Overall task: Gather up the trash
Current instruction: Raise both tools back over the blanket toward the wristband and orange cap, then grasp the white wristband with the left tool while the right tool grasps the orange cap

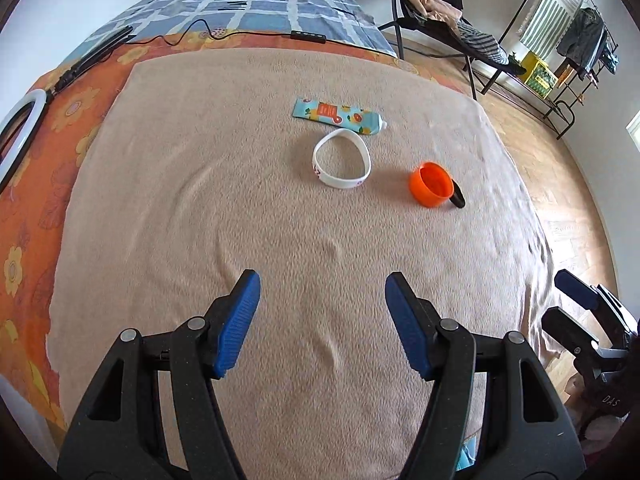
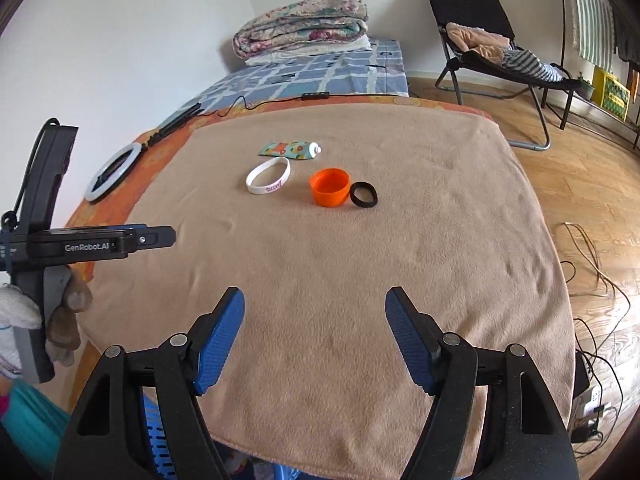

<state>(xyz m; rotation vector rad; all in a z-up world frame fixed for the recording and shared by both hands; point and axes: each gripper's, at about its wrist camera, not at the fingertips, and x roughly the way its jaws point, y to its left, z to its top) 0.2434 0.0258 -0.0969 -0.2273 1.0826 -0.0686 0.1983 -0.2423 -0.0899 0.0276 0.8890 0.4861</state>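
On the beige blanket [image 1: 200, 200] lie a squeezed patterned tube [image 1: 338, 116], a white wristband [image 1: 341, 159], an orange cap [image 1: 430, 184] and a black ring [image 1: 458, 197] beside the cap. The right wrist view shows them too: the tube [image 2: 290, 149], the wristband [image 2: 268, 175], the cap [image 2: 330, 187] and the ring [image 2: 364, 194]. My left gripper [image 1: 322, 292] is open and empty, well short of them. My right gripper [image 2: 314, 306] is open and empty, also near the blanket's front edge. The left gripper shows side-on at the left of the right wrist view [image 2: 120, 240].
A ring light [image 2: 114, 172] and black cable lie on the orange sheet [image 2: 160, 140] at left. Folded quilts [image 2: 300, 26] sit on the far checked bedding. A lounge chair [image 2: 500, 52] stands on the wood floor at right. A blue slatted basket [image 2: 160, 440] sits below the front edge.
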